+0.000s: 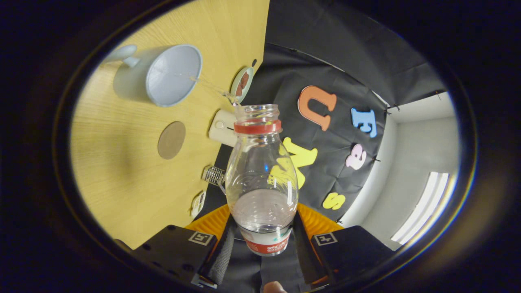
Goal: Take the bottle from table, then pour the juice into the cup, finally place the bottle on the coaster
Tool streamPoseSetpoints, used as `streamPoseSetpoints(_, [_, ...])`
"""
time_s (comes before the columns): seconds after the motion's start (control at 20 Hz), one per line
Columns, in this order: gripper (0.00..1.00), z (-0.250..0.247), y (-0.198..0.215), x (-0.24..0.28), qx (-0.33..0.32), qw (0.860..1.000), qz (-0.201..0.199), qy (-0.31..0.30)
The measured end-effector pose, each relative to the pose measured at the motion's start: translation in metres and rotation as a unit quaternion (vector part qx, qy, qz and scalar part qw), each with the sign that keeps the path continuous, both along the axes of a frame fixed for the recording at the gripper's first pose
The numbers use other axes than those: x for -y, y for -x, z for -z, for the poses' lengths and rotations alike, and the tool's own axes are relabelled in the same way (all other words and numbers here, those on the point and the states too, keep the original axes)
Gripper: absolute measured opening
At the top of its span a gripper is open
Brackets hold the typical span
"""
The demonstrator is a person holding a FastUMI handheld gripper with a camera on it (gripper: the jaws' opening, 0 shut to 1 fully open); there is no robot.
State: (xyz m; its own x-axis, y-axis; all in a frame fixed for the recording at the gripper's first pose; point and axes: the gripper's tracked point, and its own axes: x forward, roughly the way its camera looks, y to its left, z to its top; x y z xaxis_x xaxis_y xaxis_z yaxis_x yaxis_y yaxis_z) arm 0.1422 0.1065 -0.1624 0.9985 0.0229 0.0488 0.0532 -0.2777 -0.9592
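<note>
While fingers (264,240) clamp bottle (260,179), label unreadable.

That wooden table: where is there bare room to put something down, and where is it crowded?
Bare wood lies around the brown coaster: between it and the cup, and on the stretch from it toward the hand-held gripper, which is shut on the bottle. The edge by the black cloth is crowded: small dish, cream box, small wire item.

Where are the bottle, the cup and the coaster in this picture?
Bottle (260,179): gripper view, clear body, clamped between the fingers.
Cup (173,75): gripper view, inside wall, beyond the bottle's mouth, catching the stream.
Coaster (171,140): gripper view, centre of the brown disc on the table.
</note>
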Motion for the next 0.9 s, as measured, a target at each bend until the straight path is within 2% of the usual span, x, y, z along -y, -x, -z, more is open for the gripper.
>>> streamPoseSetpoints(0.9, [0.75,-0.0074,-0.0015,-0.0047,0.013,0.999,-0.006,0.031])
